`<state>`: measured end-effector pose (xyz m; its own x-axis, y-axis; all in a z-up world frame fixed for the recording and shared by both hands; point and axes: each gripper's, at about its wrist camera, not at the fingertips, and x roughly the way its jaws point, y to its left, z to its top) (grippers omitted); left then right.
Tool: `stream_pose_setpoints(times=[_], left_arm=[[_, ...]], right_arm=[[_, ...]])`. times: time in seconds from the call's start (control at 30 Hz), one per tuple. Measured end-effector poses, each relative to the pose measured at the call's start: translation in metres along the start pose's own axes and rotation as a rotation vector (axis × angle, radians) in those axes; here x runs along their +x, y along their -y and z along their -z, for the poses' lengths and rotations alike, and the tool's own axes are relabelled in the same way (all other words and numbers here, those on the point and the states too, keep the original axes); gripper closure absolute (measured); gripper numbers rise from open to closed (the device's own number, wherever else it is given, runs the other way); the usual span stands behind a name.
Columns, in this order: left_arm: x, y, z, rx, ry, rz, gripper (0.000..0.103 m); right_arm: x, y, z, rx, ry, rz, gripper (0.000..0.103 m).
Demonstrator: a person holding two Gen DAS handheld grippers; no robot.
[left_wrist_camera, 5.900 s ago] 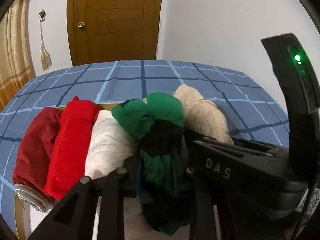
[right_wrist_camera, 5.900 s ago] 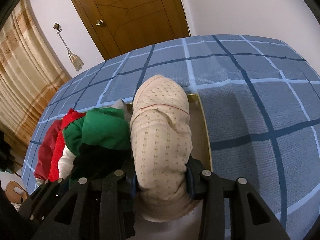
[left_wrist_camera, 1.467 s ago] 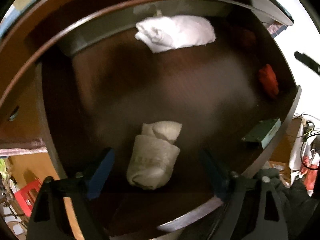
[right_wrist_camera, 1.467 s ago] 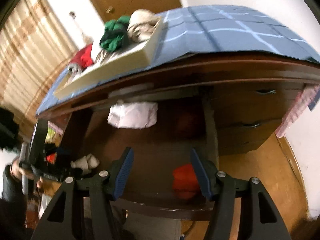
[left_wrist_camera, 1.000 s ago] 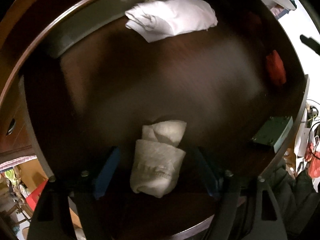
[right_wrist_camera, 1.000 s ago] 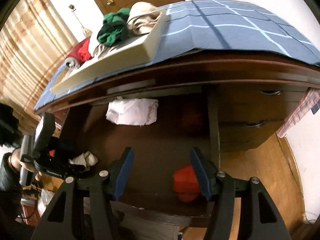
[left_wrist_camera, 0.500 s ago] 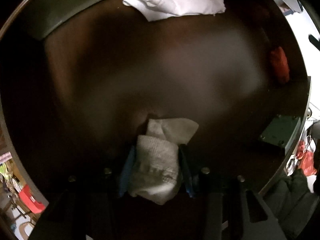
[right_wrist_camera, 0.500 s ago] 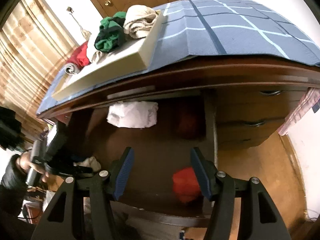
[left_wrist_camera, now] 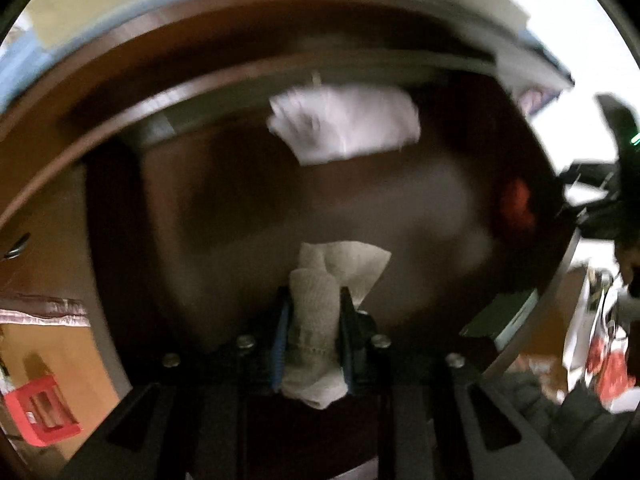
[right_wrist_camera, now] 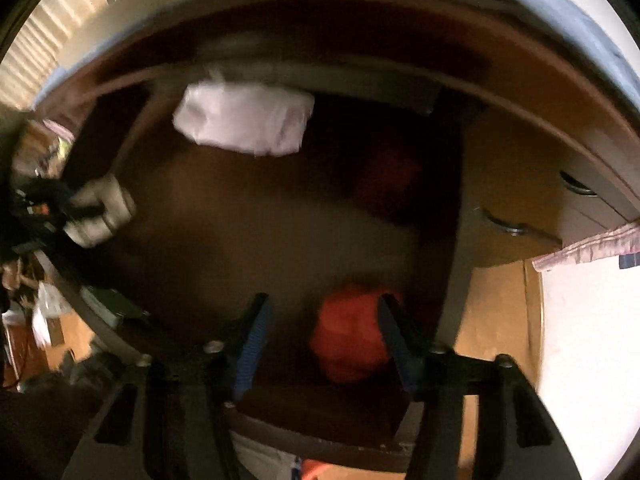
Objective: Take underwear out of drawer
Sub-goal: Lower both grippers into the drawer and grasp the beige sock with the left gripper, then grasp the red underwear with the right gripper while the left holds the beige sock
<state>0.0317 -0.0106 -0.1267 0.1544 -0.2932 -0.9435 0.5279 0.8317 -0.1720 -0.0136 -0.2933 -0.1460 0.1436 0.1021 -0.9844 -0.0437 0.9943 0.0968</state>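
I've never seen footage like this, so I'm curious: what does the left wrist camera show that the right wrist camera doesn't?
Only the left wrist view shows the left tongs close up, their jaws just closed on the off-white bundle, and a red crate on the floor. Only the right wrist view shows the right tongs open around the orange-red bundle, not pressing it, plus neighbouring drawer handles. Both show the dark drawer and the white folded cloth at its back.
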Motion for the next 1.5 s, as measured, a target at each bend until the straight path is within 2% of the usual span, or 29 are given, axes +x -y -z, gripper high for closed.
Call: stream_pose_setpoints(times=[0.07, 0.13, 0.17, 0.27, 0.33, 0.4, 0.47, 0.5, 0.7, 0.73, 0.8, 0.87, 0.93, 1.03, 1.1, 1.17, 1.23, 1.33, 1.5], left_arm=[[-0.012, -0.004, 0.002, -0.018, 0.054, -0.003, 0.083], [-0.010, 0.000, 0.006, -0.038, 0.099, 0.003, 0.083], [-0.006, -0.004, 0.001, -0.043, 0.110, 0.014, 0.083], [-0.020, -0.001, 0.000, -0.042, 0.128, 0.029, 0.083], [-0.033, -0.005, 0.009, -0.037, 0.137, 0.031, 0.083], [-0.029, -0.001, 0.011, -0.034, 0.151, 0.038, 0.083], [-0.028, 0.002, 0.011, -0.031, 0.165, 0.047, 0.083], [-0.031, 0.000, 0.012, -0.030, 0.172, 0.052, 0.083], [-0.034, -0.007, 0.013, -0.048, 0.196, 0.060, 0.083], [-0.035, -0.007, 0.014, -0.046, 0.200, 0.057, 0.083], [-0.039, -0.006, 0.016, -0.044, 0.205, 0.050, 0.083], [-0.041, -0.006, 0.017, -0.048, 0.209, 0.045, 0.083], [-0.043, -0.006, 0.018, -0.052, 0.217, 0.022, 0.083], [-0.044, -0.007, 0.019, -0.059, 0.226, 0.009, 0.083], [-0.044, -0.007, 0.019, -0.069, 0.229, 0.013, 0.083], [-0.043, -0.007, 0.019, -0.074, 0.231, 0.017, 0.083], [-0.042, -0.007, 0.019, -0.083, 0.229, 0.022, 0.083], [-0.039, -0.006, 0.018, -0.094, 0.224, 0.017, 0.083], [-0.041, -0.006, 0.019, -0.109, 0.230, -0.012, 0.083]], right_arm=[[0.015, -0.001, -0.002, -0.004, -0.063, 0.013, 0.054], [0.023, -0.005, -0.003, -0.021, -0.100, 0.063, 0.065], [0.026, -0.006, -0.005, -0.023, -0.121, 0.090, 0.065], [0.031, -0.005, -0.009, 0.007, -0.171, 0.093, 0.066], [0.034, -0.008, -0.010, 0.000, -0.203, 0.120, 0.067], [0.040, -0.013, -0.009, -0.013, -0.233, 0.147, 0.067], [0.046, -0.018, -0.003, -0.021, -0.272, 0.154, 0.080], [0.047, -0.021, 0.000, -0.034, -0.271, 0.165, 0.080], [0.035, -0.010, 0.000, 0.078, -0.183, 0.107, 0.083], [0.034, -0.010, 0.000, 0.114, -0.168, 0.023, 0.088], [0.034, -0.012, -0.001, 0.169, -0.154, -0.089, 0.088], [0.026, -0.020, -0.005, 0.171, -0.073, -0.162, 0.088], [0.009, -0.023, -0.009, 0.178, 0.044, -0.234, 0.088], [-0.012, -0.017, -0.013, 0.210, 0.144, -0.281, 0.085], [-0.018, -0.011, -0.010, 0.219, 0.163, -0.285, 0.075], [-0.023, -0.010, -0.001, 0.230, 0.192, -0.269, 0.050], [-0.025, -0.005, 0.005, 0.254, 0.206, -0.250, 0.048], [-0.019, -0.027, -0.002, 0.227, 0.228, -0.276, 0.048], [0.014, -0.063, -0.028, 0.125, 0.180, -0.230, 0.048]])
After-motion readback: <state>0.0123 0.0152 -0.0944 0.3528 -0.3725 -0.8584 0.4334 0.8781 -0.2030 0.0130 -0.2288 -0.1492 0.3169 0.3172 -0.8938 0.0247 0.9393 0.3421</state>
